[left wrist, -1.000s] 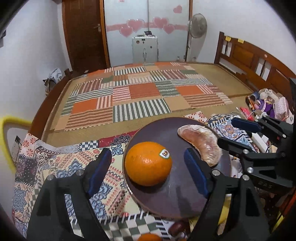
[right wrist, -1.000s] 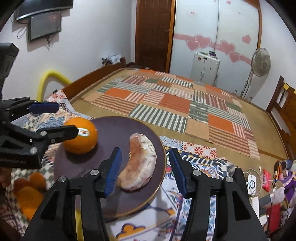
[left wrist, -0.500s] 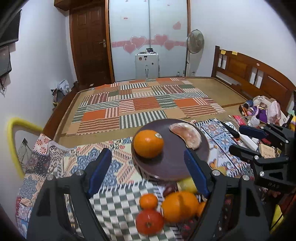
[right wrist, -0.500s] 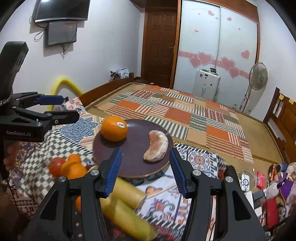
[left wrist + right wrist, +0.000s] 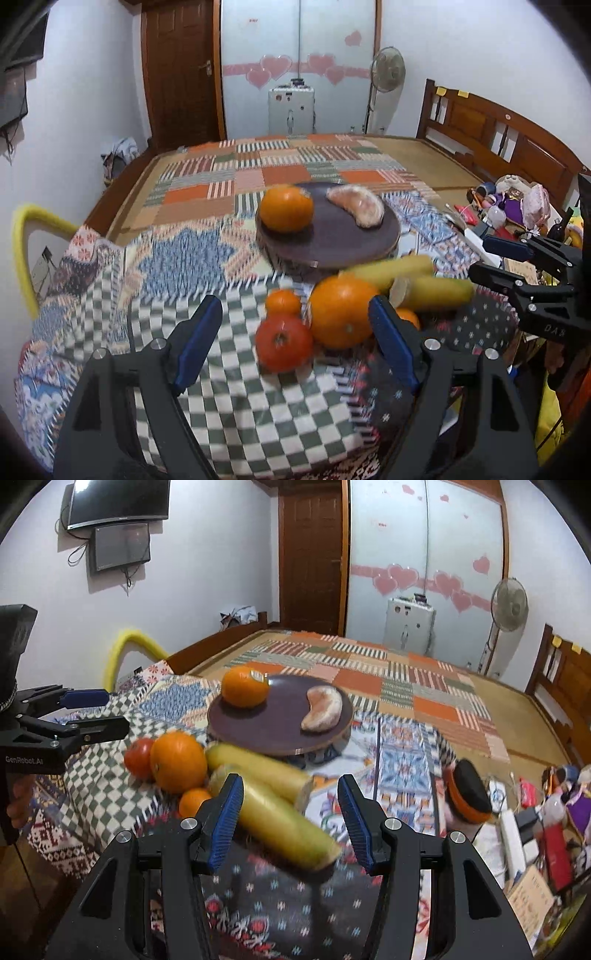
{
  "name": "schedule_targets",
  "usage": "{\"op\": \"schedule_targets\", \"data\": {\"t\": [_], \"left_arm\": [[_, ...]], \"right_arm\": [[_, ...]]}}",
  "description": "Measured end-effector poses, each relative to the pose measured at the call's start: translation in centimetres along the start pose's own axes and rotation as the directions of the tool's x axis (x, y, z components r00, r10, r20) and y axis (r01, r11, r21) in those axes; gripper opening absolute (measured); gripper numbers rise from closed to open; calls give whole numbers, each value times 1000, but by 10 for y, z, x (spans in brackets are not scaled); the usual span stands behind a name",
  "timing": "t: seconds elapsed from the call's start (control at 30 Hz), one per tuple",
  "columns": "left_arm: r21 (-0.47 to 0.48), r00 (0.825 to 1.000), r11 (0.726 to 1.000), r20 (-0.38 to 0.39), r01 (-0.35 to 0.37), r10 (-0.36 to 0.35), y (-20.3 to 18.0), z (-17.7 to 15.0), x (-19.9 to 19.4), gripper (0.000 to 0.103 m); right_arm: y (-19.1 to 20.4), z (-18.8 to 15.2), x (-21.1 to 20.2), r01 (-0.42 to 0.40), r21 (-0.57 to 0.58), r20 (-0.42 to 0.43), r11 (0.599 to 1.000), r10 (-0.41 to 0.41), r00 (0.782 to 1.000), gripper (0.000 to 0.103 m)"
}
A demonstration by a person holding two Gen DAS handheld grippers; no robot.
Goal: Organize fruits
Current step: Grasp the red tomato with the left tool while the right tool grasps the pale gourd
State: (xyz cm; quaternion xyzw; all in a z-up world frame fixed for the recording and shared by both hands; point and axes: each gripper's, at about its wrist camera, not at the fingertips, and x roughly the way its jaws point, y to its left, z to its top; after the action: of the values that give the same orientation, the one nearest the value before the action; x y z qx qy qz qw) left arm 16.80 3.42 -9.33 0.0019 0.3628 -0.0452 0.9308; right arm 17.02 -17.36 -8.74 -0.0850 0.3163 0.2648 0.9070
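A dark round plate (image 5: 343, 243) (image 5: 258, 727) holds an orange (image 5: 286, 208) (image 5: 244, 686) and a peeled pomelo segment (image 5: 358, 210) (image 5: 323, 709). Nearer me on the patterned cloth lie a big orange (image 5: 341, 312) (image 5: 178, 762), a tomato (image 5: 283, 344) (image 5: 138, 757), a small orange (image 5: 283, 302) (image 5: 194, 802) and two yellow corn-like pieces (image 5: 428, 288) (image 5: 277, 819). My left gripper (image 5: 295, 339) is open and empty, pulled back over the loose fruit. My right gripper (image 5: 290, 818) is open and empty above the nearer yellow piece.
The table's patterned cloths (image 5: 184, 254) hang over the edges. A bed with a patchwork mat (image 5: 280, 166) lies beyond. Clutter and toys (image 5: 517, 206) sit at the right, with an orange-and-black round object (image 5: 467, 794) near the table edge. A yellow chair back (image 5: 22, 229) stands at the left.
Both grippers have pulled back and up from the plate. The orange and the pomelo segment stay on it, and the loose fruit pile has come into view.
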Motion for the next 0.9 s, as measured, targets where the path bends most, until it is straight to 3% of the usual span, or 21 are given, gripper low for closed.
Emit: {"op": "schedule_targets", "data": {"t": [0.23,0.47,0.67,0.9], "left_arm": [[-1,998,1000,-54,-16,16,7,-34,14,82],[-16,996,1000,-87,-14,13,13,-45,35,81],[-26,996,1000,-86,10,-12,12,-43,43,68],[-25,997,999,-71,26,-28,8,-41,46,56]], "right_arm": [[4,-19,19,-18,-23,-61,1000,16,998,50],[6,-17,29,-9,-83,-81,997,3,997,58],[8,-18,38,-31,-121,-114,992,17,993,69],[11,-19,36,-26,-178,-126,984,3,992,63]]}}
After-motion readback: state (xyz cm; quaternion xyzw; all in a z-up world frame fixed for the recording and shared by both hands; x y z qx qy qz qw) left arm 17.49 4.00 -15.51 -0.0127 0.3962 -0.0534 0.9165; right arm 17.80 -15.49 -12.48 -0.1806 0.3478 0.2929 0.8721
